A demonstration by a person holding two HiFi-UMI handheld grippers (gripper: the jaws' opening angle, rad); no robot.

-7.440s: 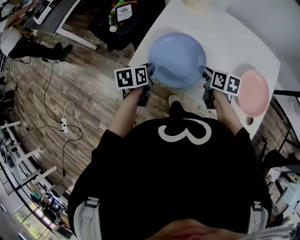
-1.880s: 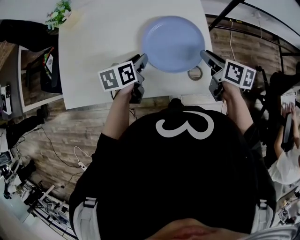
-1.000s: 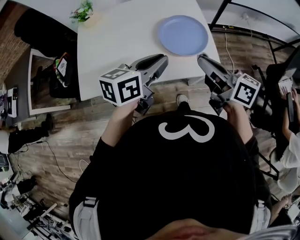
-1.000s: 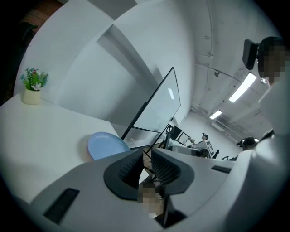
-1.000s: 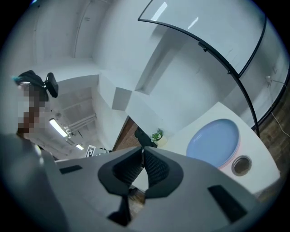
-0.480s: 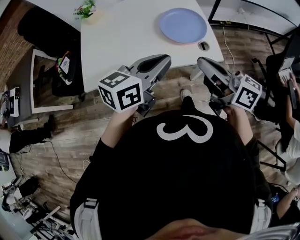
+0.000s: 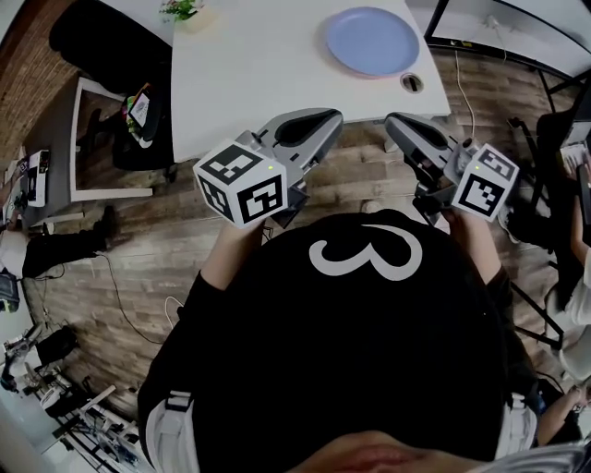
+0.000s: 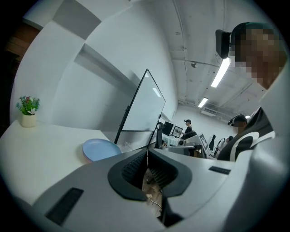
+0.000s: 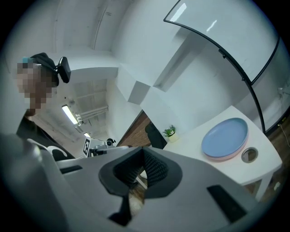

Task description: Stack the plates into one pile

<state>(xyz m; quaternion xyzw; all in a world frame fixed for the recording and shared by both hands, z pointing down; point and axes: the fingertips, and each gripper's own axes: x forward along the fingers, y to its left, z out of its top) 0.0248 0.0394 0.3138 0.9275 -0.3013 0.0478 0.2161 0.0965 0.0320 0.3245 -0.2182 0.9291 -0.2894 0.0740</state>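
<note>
Both claws have pulled back from the plate. A couple of seconds ago they flanked it at the near edge of the tabletop. Now the left claw [image 7: 325, 120] and the right claw [image 7: 395, 125] hang over the wood floor [image 7: 138, 240], short of the tabletop [image 7: 259, 65], around the middle of the head view. The table has slid up toward the top of that view.

The blue plate [image 7: 372, 41] sits at the upper right of the head view, close to the tabletop's right corner. It rests on the pink plate [image 9: 225, 157], which shows only as a thin rim under the blue one's near edge. The two make one pile, and nothing is touching it. Just beside the pile, toward the corner, is a round hole [image 7: 412, 82] in the tabletop. A small potted plant [image 7: 185, 9] stands well apart at the top edge, left of centre.

The left claw is clenched on nothing. In the left gripper view its ribbed pads meet at the centre, and the pile lies low and left of them, in front of a whiteboard [image 8: 142, 106]. The right claw is clenched and empty too. In the right gripper view the pile sits at the right, about mid-height, beyond the closed pads.
</note>
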